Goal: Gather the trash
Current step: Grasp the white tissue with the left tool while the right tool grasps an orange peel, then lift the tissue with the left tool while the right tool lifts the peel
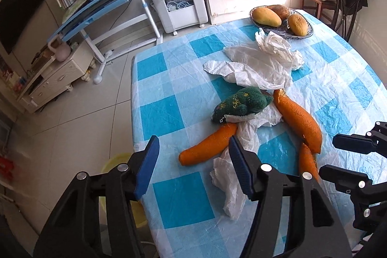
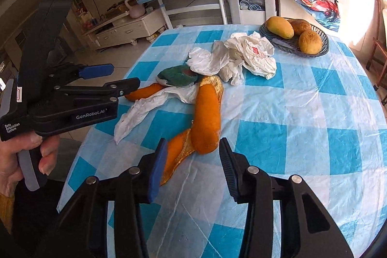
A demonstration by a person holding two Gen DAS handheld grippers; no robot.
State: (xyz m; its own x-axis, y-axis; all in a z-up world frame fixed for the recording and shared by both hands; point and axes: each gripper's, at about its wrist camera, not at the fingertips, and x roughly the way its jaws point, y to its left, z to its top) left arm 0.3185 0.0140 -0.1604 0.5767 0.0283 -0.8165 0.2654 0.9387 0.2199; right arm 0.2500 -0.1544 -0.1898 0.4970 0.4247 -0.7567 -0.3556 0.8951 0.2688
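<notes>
Nearest the right wrist camera, the right claw (image 2: 191,161) hangs over the front of the desk (image 2: 302,117), which wears a blue-and-white checked plastic cover; its jaws stand apart with nothing pressed between them, the blue pad of one finger just beside a torn strip of orange peel (image 2: 177,156). Touching that strip lies a long, thick piece of orange peel (image 2: 206,117), running away from the camera. To the left, a hand (image 2: 21,156) grips the handle of the left claw (image 1: 193,161), whose jaws are also apart and clamp nothing; in the left wrist view a crumpled white tissue (image 1: 232,183) lies on the desk below and past its right finger, and another curved orange peel (image 1: 208,146) lies between the fingers, a little beyond their tips. Just behind that peel sits a dark green knitted cloth (image 1: 238,104), partly resting on white tissue. Further back spreads a heap of crumpled white tissues and a plastic bag (image 2: 251,55). At the far edge of the desk stands a wire basket (image 2: 321,50) holding three yellow-brown fruits (image 2: 280,27). Beyond the desk, on the floor, stands a white appliance (image 1: 180,4) beside a blue tilted child's desk (image 1: 101,9).
</notes>
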